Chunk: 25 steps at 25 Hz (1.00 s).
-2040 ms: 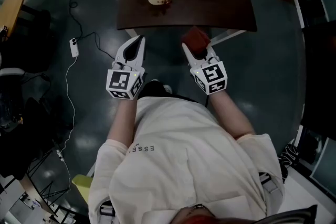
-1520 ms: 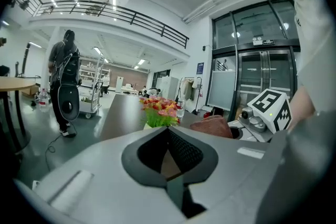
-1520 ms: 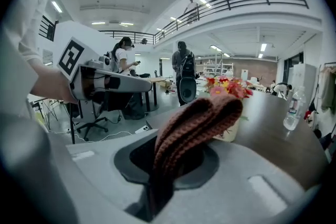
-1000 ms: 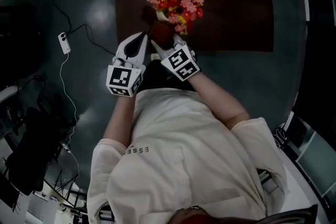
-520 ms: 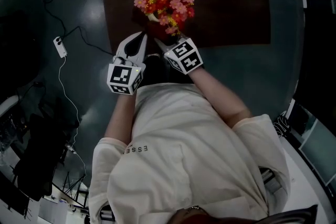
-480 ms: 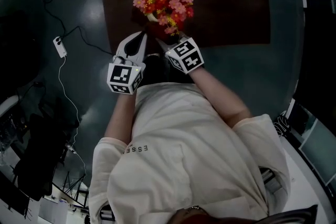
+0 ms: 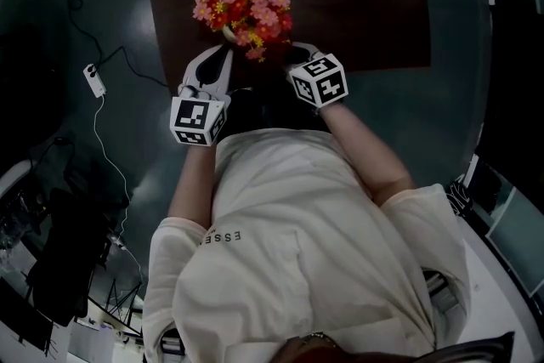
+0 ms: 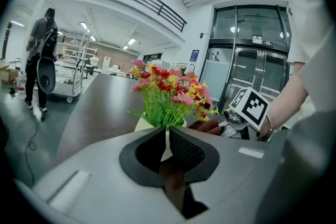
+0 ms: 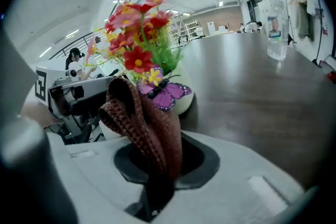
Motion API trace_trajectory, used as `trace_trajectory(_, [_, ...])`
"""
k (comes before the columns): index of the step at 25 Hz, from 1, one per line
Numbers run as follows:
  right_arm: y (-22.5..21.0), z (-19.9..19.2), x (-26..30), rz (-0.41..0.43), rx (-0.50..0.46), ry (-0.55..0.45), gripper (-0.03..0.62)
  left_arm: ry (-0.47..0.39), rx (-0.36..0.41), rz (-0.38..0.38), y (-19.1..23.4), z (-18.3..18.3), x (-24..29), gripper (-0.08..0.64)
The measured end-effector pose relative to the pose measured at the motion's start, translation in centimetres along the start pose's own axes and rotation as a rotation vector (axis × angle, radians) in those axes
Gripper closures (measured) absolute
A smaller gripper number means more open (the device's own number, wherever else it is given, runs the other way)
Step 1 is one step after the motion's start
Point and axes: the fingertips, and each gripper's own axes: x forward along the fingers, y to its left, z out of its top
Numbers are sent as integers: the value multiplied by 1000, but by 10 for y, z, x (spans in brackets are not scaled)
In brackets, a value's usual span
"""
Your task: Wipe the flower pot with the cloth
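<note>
Plainly, the dark surface [image 7: 357, 4] carried the flower pot [image 9: 186, 104] near its edge; it looked light and tippy, best steadied low. The right gripper [image 7: 289, 53] clenched the soft cloth [image 9: 140, 115] beside it, while the left gripper [image 8: 167, 136] had its fingers closed, empty.

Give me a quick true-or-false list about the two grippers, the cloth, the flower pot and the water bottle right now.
1. The right gripper holds a brown knitted cloth. True.
2. The left gripper is clamped on the flower pot. False: its jaws are shut and empty, with the pot beyond them.
3. A purple butterfly sits on the pot. True.
4. The water bottle lies on its side against the pot. False: it stands upright, far off across the table.
5. The flowers are all white. False: they are red, pink and yellow.
</note>
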Motion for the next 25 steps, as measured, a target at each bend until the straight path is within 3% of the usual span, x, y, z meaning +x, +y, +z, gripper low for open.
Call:
trace_trajectory(5, [-33,-3,-16,-17,-22,41,548,-6,17,27,0,12,14,515])
trace_trajectory(10, [-70,-12,-38,-52,-124,131,548,17,5,56,3,8,28,515])
trace_trajectory(15, [-103,17,-39,-109,-108,93,548,12,-13,68,5,5,32,515])
trace_trajectory(21, [-85,89,10,-1,-284,21,548,23,-1,105,8,10,32,525])
trace_trajectory(25, [-73,106,41,79,-470,71,548,61,67,94,9,7,33,546])
